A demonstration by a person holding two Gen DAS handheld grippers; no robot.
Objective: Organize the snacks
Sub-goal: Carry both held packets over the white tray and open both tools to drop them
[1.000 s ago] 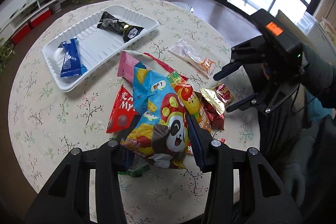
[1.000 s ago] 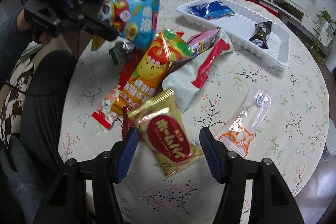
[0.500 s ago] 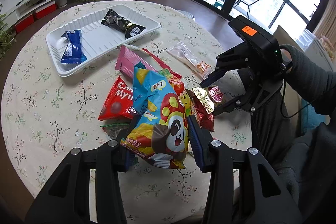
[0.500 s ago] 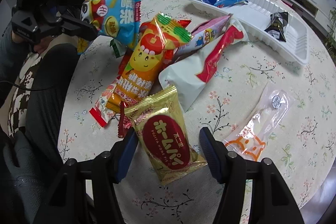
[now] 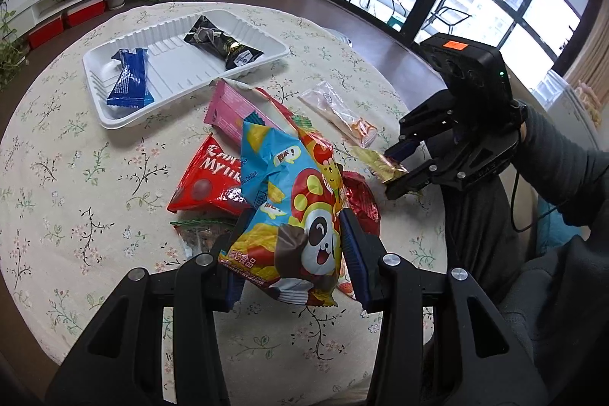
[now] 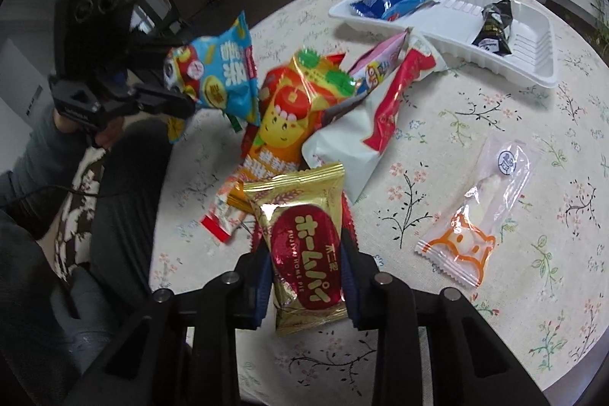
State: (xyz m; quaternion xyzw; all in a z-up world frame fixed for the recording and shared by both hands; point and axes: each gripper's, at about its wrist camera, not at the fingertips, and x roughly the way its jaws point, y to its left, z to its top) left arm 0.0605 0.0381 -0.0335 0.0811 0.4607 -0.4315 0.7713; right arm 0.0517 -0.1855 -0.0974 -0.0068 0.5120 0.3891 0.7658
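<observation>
Right claw (image 6: 306, 273) just closed on gold packet (image 6: 304, 253).

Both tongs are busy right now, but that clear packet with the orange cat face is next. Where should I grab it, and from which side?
Take the clear packet across its narrow middle, coming straight down from above with the fingers on its two long edges. It lies flat and alone on the tablecloth, clear of the snack pile, so both long sides look free. The crimped ends are wider and flatter, probably harder to pinch.
</observation>
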